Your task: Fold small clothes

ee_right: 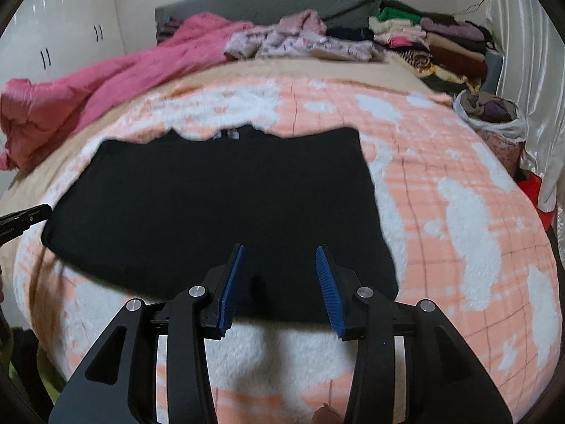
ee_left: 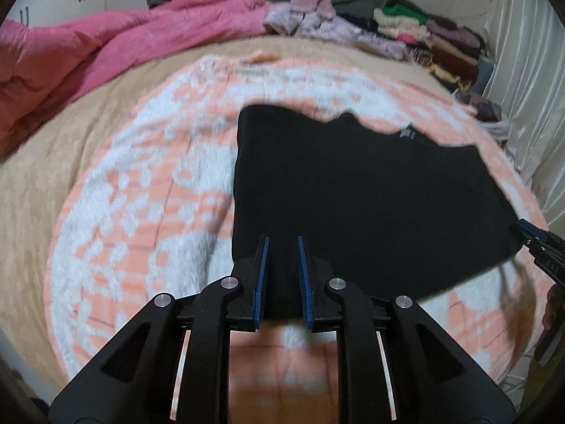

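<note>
Black left gripper [ee_left: 283, 247], right gripper [ee_right: 280, 252], ribbed blue fingers [ee_right: 231, 289], silver screws [ee_left: 229, 282]

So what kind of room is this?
Most likely a bedroom: a bed with a peach-and-white blanket, a rumpled pink duvet by the grey headboard, and stacks of folded clothes beside it.

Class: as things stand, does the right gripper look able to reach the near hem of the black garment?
Probably yes. The right gripper hangs open right over the near hem of the black garment, and nothing lies between them on the blanket.
</note>
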A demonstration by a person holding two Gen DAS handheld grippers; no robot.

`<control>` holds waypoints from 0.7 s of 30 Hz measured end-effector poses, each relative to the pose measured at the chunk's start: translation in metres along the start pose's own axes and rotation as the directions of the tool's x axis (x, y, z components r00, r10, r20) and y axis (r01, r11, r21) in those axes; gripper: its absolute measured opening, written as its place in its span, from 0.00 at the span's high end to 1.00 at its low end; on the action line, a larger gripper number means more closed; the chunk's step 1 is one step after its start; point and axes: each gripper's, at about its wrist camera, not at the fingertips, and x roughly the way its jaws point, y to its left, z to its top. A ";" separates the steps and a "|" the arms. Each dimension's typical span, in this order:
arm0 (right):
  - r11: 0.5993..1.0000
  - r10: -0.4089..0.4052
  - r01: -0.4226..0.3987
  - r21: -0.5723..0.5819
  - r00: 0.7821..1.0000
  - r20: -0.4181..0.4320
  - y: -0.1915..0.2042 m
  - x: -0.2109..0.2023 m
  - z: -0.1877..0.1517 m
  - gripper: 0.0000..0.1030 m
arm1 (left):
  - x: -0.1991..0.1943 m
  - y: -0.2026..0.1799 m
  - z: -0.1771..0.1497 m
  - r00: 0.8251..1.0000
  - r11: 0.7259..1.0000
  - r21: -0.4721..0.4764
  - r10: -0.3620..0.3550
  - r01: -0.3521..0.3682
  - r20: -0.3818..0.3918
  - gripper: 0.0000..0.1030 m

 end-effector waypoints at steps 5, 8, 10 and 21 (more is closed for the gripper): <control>0.997 -0.070 0.073 0.018 0.993 -0.094 -0.008 0.017 -0.018 0.61 | 0.010 0.004 -0.016 0.999 1.000 -0.010 0.017 -0.017 -0.029 0.90; 0.998 -0.056 0.059 0.031 0.995 -0.085 -0.009 0.012 -0.021 0.61 | 0.004 0.006 -0.020 1.000 1.000 -0.015 0.014 -0.014 -0.018 0.90; 0.998 -0.046 0.050 0.043 0.996 -0.081 -0.010 0.009 -0.022 0.61 | 0.000 0.005 -0.020 1.000 1.000 -0.014 0.012 -0.013 -0.015 0.89; 0.998 0.000 0.000 0.066 1.000 -0.014 -0.011 -0.023 -0.029 0.22 | -0.020 0.002 -0.025 1.000 1.000 -0.020 -0.009 0.009 -0.005 0.61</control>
